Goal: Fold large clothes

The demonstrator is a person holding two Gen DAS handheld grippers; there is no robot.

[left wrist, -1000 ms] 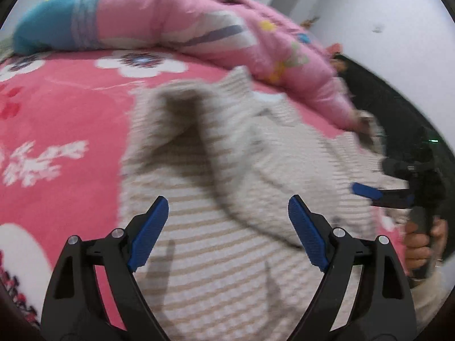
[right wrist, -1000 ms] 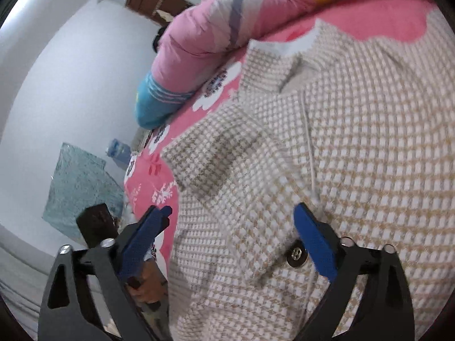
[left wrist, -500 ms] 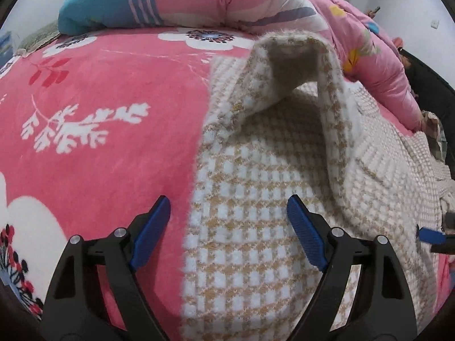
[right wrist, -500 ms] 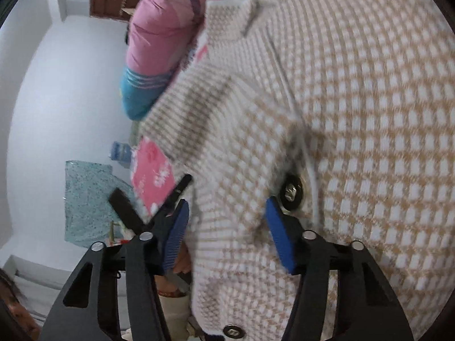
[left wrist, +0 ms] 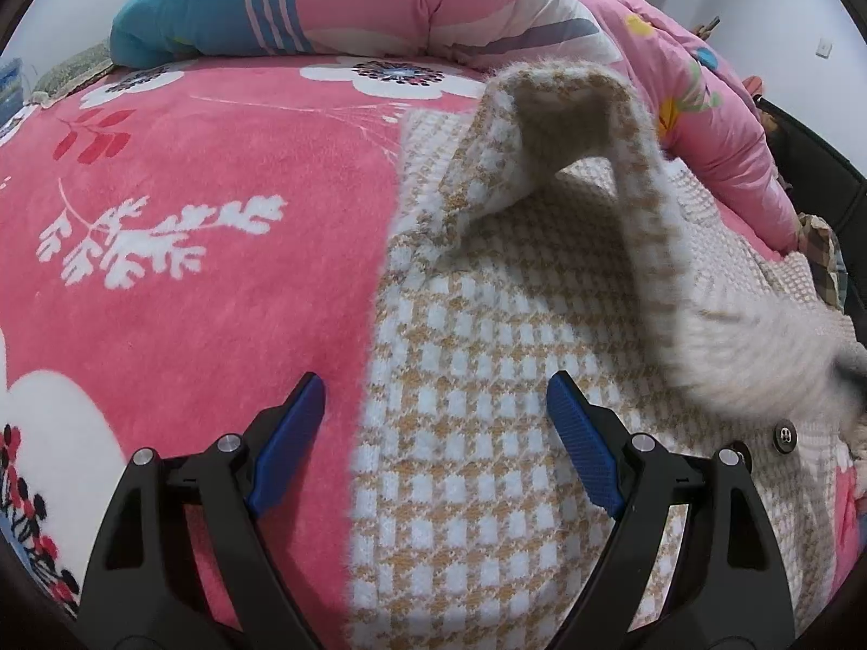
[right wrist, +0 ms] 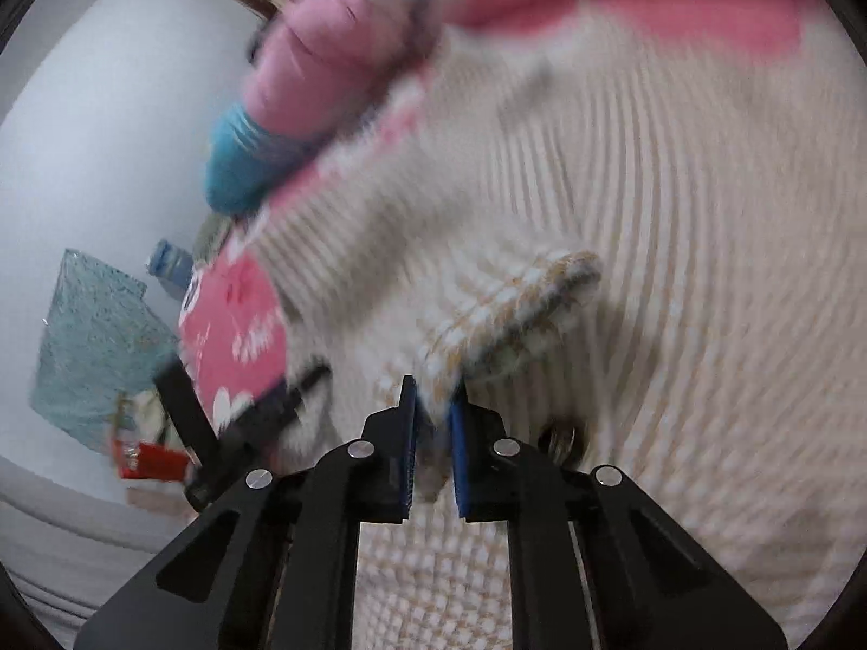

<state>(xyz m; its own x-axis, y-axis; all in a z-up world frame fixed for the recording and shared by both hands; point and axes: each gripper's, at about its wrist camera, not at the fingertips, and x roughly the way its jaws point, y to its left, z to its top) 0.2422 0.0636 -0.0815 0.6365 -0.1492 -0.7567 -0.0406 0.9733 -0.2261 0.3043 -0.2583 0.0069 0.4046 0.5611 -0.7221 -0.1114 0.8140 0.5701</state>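
Observation:
A beige-and-white checked cardigan (left wrist: pixel 515 298) lies spread on a pink flowered blanket (left wrist: pixel 217 162). My left gripper (left wrist: pixel 433 384) hangs open just above the cardigan's left edge, one finger over the blanket and one over the knit, gripping nothing. One sleeve (left wrist: pixel 574 108) arches up off the garment and runs, blurred, to the lower right. In the right wrist view my right gripper (right wrist: pixel 433 384) is closing, its blue pads pinching a folded edge of the cardigan (right wrist: pixel 515 298). That view is motion-blurred. A dark button (left wrist: pixel 784 436) shows near the front edge.
A rolled pink and blue quilt (left wrist: pixel 433 5) lies along the back of the bed. A dark seat (left wrist: pixel 813 162) stands at the right. Beyond the bed's edge are a white wall, a teal mat (right wrist: pixel 92 336) and a blue bottle (right wrist: pixel 168 265).
My right gripper's jaws came together on a fold of the cardigan and swung with it, blurring its view. My left gripper sank toward the cardigan's left edge. The sleeve rose into an arch.

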